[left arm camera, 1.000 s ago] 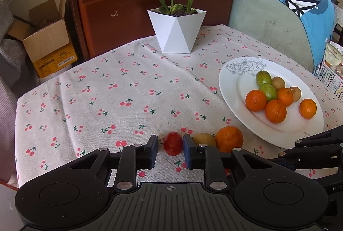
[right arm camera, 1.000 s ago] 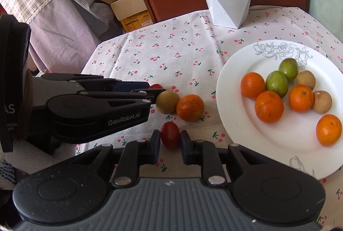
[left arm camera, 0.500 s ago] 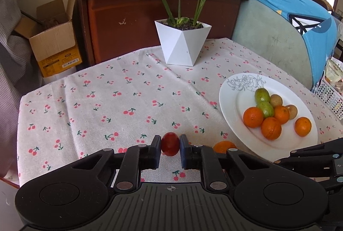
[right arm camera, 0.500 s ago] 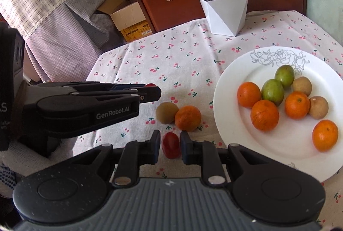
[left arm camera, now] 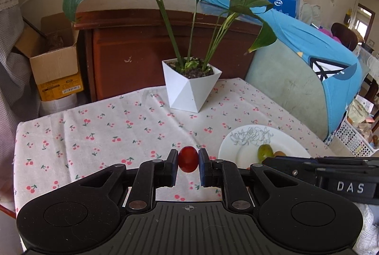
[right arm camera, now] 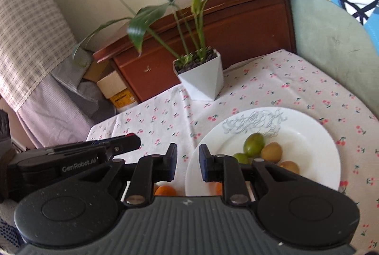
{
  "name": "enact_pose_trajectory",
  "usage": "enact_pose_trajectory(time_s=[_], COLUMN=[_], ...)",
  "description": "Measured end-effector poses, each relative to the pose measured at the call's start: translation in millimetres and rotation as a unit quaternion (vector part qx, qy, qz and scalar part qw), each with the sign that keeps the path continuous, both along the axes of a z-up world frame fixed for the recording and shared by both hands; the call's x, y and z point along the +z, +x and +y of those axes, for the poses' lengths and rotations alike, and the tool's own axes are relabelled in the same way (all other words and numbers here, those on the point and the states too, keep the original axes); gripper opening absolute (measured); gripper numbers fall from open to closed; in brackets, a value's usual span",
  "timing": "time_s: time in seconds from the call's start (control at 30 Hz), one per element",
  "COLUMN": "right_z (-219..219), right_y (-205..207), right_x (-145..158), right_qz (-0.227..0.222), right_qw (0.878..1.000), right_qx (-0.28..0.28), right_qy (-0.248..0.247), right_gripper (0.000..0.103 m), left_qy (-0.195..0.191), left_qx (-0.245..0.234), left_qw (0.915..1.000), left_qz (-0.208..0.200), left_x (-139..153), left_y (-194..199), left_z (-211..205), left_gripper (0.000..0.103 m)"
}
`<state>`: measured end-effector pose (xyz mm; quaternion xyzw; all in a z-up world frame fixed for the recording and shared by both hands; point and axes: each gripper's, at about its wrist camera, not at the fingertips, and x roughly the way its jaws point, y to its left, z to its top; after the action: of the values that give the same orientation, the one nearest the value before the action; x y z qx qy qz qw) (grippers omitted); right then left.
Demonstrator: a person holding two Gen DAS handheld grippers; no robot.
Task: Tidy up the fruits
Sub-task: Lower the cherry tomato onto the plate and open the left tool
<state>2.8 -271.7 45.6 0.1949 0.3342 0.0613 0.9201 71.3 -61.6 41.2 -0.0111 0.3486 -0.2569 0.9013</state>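
We grip a small red fruit [left arm camera: 188, 162] between the fingers of the left gripper [left arm camera: 188, 166], above the cherry-print tabletop [left arm camera: 113, 127]. Our right gripper [right arm camera: 188, 163] has its fingers apart with nothing between them, at the near-left rim of the white plate [right arm camera: 315, 136]. The plate carries green fruits [right arm camera: 254, 143] and brown fruits [right arm camera: 271, 152]; a white plant pot [right arm camera: 201, 82] stands beyond it.

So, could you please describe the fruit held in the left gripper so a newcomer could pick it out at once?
Start at the white faceted plant pot on the cherry-print tablecloth, then come straight toward the camera. There the left gripper pinches a small red fruit in the air. It is the only red fruit; those on the white plate are green or brown.
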Motion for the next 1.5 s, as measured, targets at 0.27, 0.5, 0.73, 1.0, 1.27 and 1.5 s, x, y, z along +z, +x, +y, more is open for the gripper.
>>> enact_pose_trajectory(time_s=[0.27, 0.5, 0.73, 1.0, 1.27, 1.5], right_z=[-44, -62, -78, -90, -46, 23], right_y=[-8, -10, -10, -9, -3, -7], right_x=[10, 0, -17, -36, -26, -26], right_qz=[-0.013, 0.015, 0.053, 0.087, 0.063, 0.061], right_qw=[0.997, 0.994, 0.985, 0.971, 0.99, 0.994], right_qx=[-0.07, -0.109, -0.144, -0.18, -0.074, 0.075], right_qy=[0.008, 0.029, 0.08, 0.131, 0.099, 0.04], right_gripper=[0.02, 0.02, 0.02, 0.02, 0.023, 0.024], left_qy=[-0.023, -0.026, -0.008, -0.003, -0.017, -0.047], left_qx=[-0.016, -0.027, -0.027, -0.026, -0.016, 0.037], left_qw=[0.9996, 0.9991, 0.9992, 0.9987, 0.9993, 0.9979], left_qz=[0.004, 0.018, 0.028, 0.044, 0.028, 0.025], left_x=[5, -5, -21, -35, -15, 13], left_y=[4, 6, 10, 15, 17, 21], left_z=[-34, -59, -77, -88, -69, -18], left_gripper=[0.016, 0.016, 0.016, 0.016, 0.016, 0.016])
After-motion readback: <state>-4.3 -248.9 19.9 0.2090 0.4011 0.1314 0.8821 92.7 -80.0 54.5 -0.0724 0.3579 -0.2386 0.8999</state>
